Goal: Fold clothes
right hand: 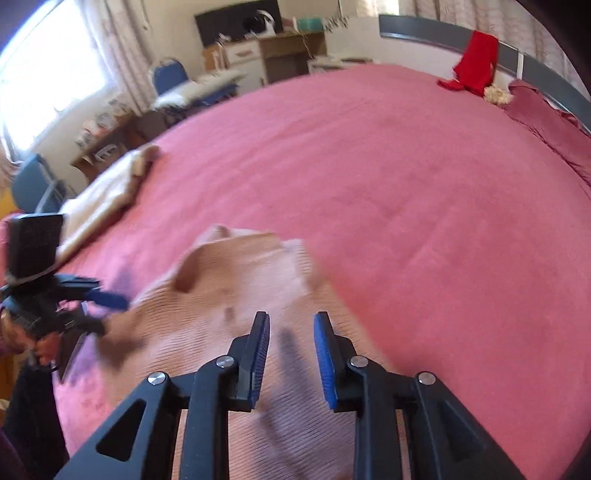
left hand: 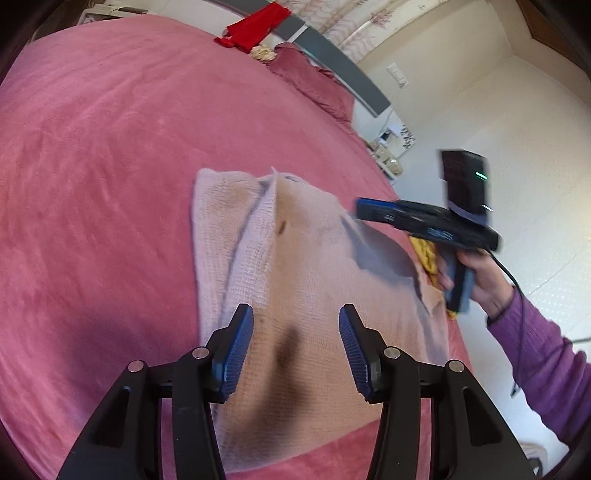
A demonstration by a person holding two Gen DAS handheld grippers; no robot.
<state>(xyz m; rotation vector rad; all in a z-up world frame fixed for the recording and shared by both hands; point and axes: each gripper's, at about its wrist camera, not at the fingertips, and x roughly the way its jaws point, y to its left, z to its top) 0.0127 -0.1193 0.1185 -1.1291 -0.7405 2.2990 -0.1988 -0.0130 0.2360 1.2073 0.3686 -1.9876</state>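
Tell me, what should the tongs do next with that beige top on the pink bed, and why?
Probably lower the left tongs onto the near edge of the beige top and pinch it. Both tongs hang open above the cloth with nothing between their pads, and the top lies only partly folded on the pink bedspread. The right tongs hover over it too, so either could start the fold.

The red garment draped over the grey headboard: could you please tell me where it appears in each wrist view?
Left wrist view: the red garment hangs at the top centre, over the grey headboard.
Right wrist view: the red garment is at the upper right, on the same headboard.
Shared landmark: the small cream fluffy item just beside it on the pink bedspread.
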